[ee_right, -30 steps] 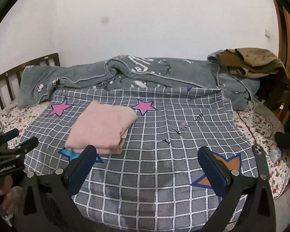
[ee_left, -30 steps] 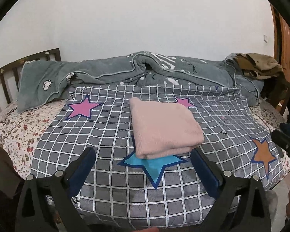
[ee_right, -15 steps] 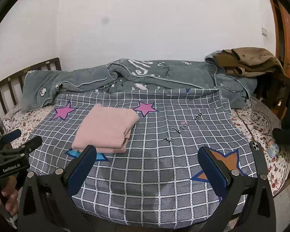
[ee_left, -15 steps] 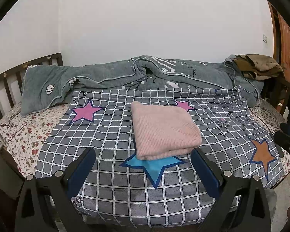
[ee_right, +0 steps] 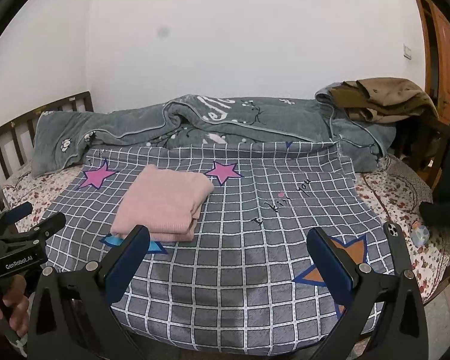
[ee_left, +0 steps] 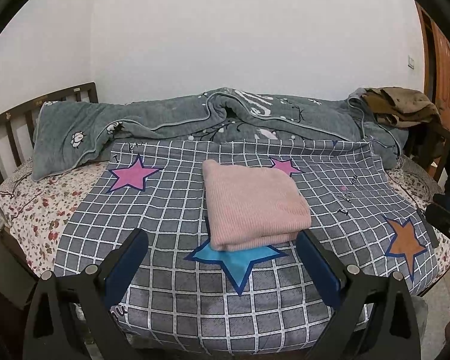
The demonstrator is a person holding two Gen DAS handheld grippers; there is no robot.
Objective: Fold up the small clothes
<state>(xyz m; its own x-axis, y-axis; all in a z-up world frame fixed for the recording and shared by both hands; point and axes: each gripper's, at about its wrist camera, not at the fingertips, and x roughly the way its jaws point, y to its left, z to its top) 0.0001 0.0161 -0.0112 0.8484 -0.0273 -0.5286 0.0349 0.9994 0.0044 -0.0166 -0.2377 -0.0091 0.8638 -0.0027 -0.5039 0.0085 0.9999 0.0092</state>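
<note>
Even, soft indoor light, no glare — white wall (ee_left: 225,45) bright, faint shadows only. Fisheye bends edges hard, black vignette at 10 and 2 o'clock. Focus sharp centre — dark smudge (ee_right: 164,32) at 11 o'clock.

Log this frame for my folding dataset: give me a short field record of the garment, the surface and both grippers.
garment: pink knit, folded into a neat rectangle
surface: grey checked sheet on the bed
garment position: partly over the blue star
left gripper: open, empty, short of the garment
right gripper: open, empty, off to the garment's right
background: grey quilt, brown clothes
</note>
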